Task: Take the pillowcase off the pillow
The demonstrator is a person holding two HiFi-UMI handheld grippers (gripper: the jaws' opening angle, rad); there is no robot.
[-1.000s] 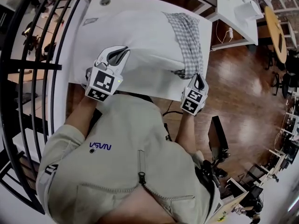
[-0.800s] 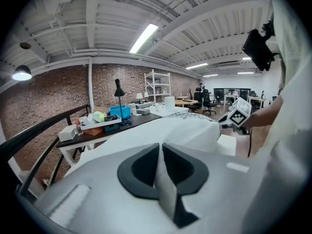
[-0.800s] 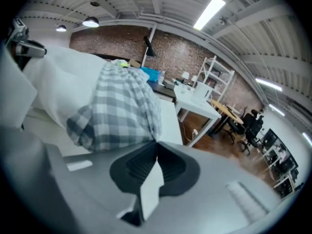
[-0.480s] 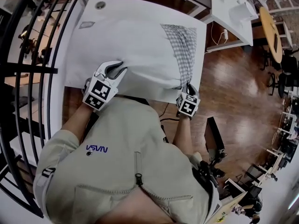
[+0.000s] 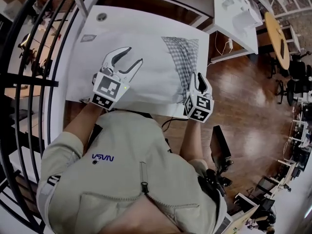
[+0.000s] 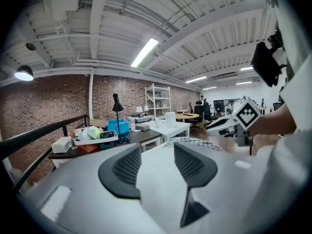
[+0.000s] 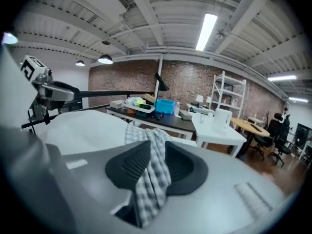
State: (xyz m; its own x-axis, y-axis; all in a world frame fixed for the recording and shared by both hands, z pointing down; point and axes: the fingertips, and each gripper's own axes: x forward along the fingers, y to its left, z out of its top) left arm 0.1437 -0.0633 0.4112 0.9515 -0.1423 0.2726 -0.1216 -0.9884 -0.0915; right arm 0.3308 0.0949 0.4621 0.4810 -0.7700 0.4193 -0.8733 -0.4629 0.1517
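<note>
A white pillow point(image 5: 151, 77) lies on the white table point(image 5: 78, 77). A grey checked pillowcase point(image 5: 183, 57) is bunched round the pillow's right end. My left gripper point(image 5: 132, 57) hovers over the pillow's near left part. Its jaws are opening and stand wide, with the pillow's white cloth point(image 6: 161, 189) between them in the left gripper view point(image 6: 157, 155). My right gripper point(image 5: 200, 77) is at the near right corner. Its jaws are opening too. In the right gripper view point(image 7: 158, 152) a fold of the pillowcase point(image 7: 153, 179) hangs loosely between the pads.
A black metal railing point(image 5: 44, 57) runs along the table's left side. Beyond the table stand a white desk point(image 5: 234, 18) and a round wooden table point(image 5: 278, 33), with wood floor point(image 5: 234, 91) to the right. A small label point(image 5: 88, 38) lies on the table's far left.
Both pairs of jaws have gone from shut to open. The left gripper has moved forward and up over the pillow. The right gripper has shifted forward along the pillowcase.
</note>
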